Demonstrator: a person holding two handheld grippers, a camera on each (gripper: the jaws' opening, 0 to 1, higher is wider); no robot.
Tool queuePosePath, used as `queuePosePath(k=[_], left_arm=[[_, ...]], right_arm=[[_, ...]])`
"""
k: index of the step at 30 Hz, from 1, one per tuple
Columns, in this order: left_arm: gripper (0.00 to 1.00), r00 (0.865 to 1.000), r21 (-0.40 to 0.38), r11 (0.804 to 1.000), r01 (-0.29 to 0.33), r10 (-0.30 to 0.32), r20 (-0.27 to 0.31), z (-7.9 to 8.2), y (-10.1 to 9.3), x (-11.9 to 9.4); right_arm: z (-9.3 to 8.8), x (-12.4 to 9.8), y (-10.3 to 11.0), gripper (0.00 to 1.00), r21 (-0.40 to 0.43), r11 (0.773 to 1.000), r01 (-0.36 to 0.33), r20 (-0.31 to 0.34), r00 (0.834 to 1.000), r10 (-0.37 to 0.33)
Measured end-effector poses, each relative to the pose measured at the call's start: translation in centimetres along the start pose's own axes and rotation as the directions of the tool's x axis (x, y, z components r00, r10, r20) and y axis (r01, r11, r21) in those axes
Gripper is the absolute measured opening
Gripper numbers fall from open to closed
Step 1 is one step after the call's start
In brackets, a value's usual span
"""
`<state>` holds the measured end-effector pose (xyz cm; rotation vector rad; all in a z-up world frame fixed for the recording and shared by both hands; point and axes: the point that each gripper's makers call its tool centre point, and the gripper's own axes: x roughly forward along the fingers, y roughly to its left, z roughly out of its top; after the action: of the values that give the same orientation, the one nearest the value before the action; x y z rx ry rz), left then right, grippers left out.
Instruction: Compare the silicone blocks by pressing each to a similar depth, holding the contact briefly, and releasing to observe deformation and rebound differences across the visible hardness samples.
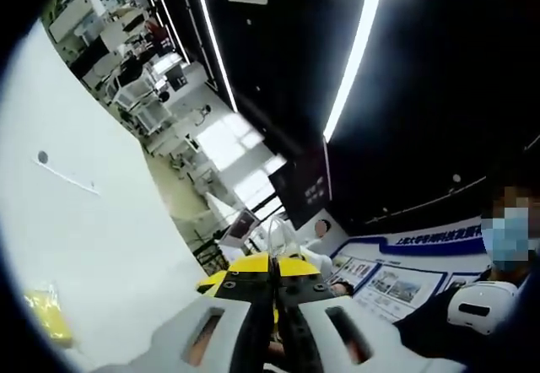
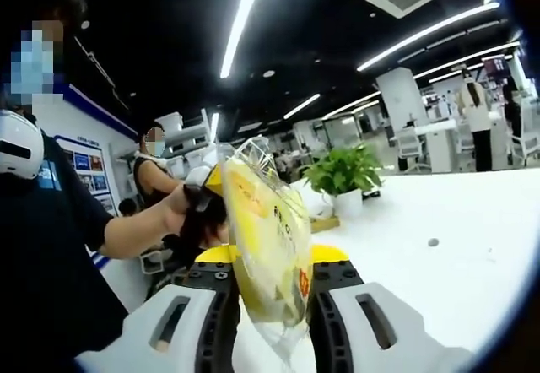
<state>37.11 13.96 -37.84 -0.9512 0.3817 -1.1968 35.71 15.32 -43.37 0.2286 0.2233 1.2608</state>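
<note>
Still prep, no pressing yet: right gripper (image 2: 272, 293) fingers clamped on clear yellow bag (image 2: 268, 246) held above white tabletop (image 2: 439, 221), left gripper (image 1: 273, 293) fingers together; next, probably unpack blocks.

White table (image 2: 472, 221) w/ potted plant (image 2: 344, 175); ceiling light strips (image 1: 354, 48); wall posters (image 1: 396, 282).

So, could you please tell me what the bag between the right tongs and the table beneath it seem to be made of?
Bag: likely thin clear plastic film, glossy; it crinkles, glints and shows yellow contents. Table: smooth white top, perhaps laminate; faint sheen, exact material unclear.
</note>
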Motion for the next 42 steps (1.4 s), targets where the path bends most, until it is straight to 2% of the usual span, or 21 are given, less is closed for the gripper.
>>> queuePosePath(k=[2,3,4,5,7,12,15,19,23,28,33,34,37,42], left_arm=[[0.0,1.0,-0.004,1.0,0.0,0.0,0.0,0.0,0.0,0.0],[0.0,1.0,-0.005,1.0,0.002,-0.002,-0.001,-0.1,0.0,0.0],[0.0,1.0,-0.005,1.0,0.001,-0.001,0.001,-0.1,0.0,0.0],[0.0,1.0,-0.005,1.0,0.001,-0.001,0.002,-0.1,0.0,0.0],[0.0,1.0,-0.002,1.0,-0.005,0.005,0.003,0.0,0.1,0.0],[0.0,1.0,-0.007,1.0,-0.01,0.01,0.012,0.2,0.4,-0.2],[0.0,1.0,-0.013,1.0,-0.015,0.015,0.016,0.2,0.7,-0.3],[0.0,1.0,-0.02,1.0,-0.024,0.024,0.016,0.0,1.1,-0.3],[0.0,1.0,-0.033,0.999,-0.021,0.021,0.022,0.0,1.2,-0.4],[0.0,1.0,-0.059,0.998,-0.009,0.011,0.022,-0.5,1.5,-0.4],[0.0,1.0,-0.081,0.996,-0.024,0.026,0.014,-1.6,2.4,-0.4],[0.0,0.999,-0.089,0.996,-0.032,0.033,0.013,-1.9,2.7,-0.5],[0.0,0.999,-0.104,0.994,-0.045,0.046,0.008,-2.4,3.4,-0.6],[0.0,0.998,-0.135,0.989,-0.062,0.062,-0.002,-3.4,4.7,-0.6]], right_arm=[[0.0,0.1,-0.1,0.3,-0.009,1.0,0.006,0.007,1.0,-0.006],[0.2,0.2,-0.1,0.33,-0.045,0.999,0.004,0.027,1.0,-0.003],[0.7,0.1,-0.4,0.38,-0.082,0.996,0.033,0.066,0.997,-0.027],[1.1,0.1,-0.1,0.43,-0.099,0.995,0.025,0.091,0.996,-0.016],[1.2,0.1,0.3,0.53,-0.047,0.999,0.011,0.102,0.995,-0.006],[0.5,-0.4,-0.5,0.73,-0.065,0.995,0.079,0.079,0.994,-0.074],[0.0,-1.4,-1.0,0.77,-0.071,0.991,0.109,0.082,0.991,-0.103],[0.0,-2.6,-1.7,0.86,-0.055,0.987,0.153,0.128,0.981,-0.145],[0.1,-3.0,-1.8,0.95,-0.045,0.982,0.185,0.141,0.974,-0.177],[0.1,-3.5,-1.8,0.96,-0.06,0.974,0.217,0.145,0.968,-0.207],[-0.1,-5.3,-2.3,0.96,-0.097,0.949,0.3,0.128,0.949,-0.287],[-0.3,-5.6,-2.2,0.96,-0.103,0.949,0.299,0.123,0.95,-0.286],[-1.1,-6.8,-2.2,0.85,-0.087,0.946,0.314,0.098,0.947,-0.305],[-2.0,-8.8,-2.1,0.88,-0.106,0.924,0.367,0.097,0.929,-0.358]])
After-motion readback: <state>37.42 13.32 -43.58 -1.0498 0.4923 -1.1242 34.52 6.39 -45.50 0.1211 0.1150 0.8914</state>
